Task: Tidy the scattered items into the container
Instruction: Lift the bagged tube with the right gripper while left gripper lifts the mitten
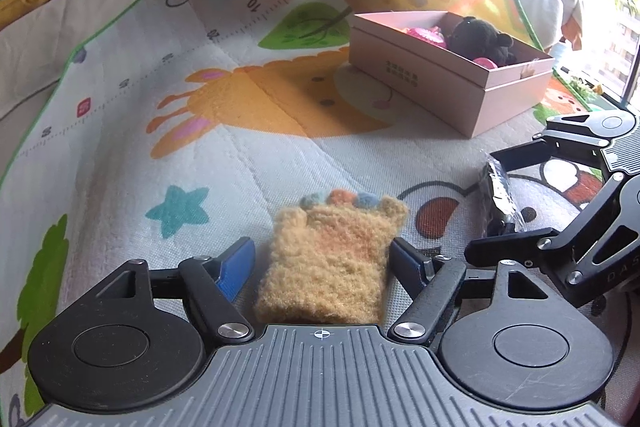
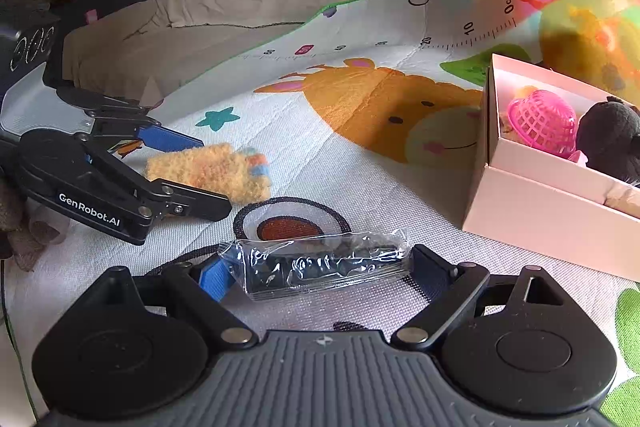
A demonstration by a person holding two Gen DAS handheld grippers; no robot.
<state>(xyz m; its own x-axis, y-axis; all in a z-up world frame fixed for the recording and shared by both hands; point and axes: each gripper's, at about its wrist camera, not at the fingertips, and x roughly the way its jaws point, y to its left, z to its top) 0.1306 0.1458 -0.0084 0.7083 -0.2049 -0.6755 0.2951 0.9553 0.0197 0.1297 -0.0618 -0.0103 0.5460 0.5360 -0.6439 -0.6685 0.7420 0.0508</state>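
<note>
Left wrist view: the left gripper (image 1: 322, 259) straddles the fuzzy glove (image 1: 330, 267) on the mat (image 1: 240, 155), jaws apart, with a gap at the left pad; it should close squarely mid-cuff. Right wrist view: the right gripper (image 2: 320, 269) brackets the wrapped black packet (image 2: 320, 265), pads at its ends, grip uncertain. The pink box (image 2: 552, 215) waits nearby.

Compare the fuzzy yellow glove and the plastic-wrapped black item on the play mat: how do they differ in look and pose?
The fuzzy yellow glove is soft, matte and tan with coloured fingertips; the plastic-wrapped black item is dark inside glossy, crinkled clear film. The glove lies lengthwise between the left hand-held gripper fingers; the wrapped item lies crosswise between the right hand-held gripper fingers. Both rest on the play mat, outside the pink box.
</note>
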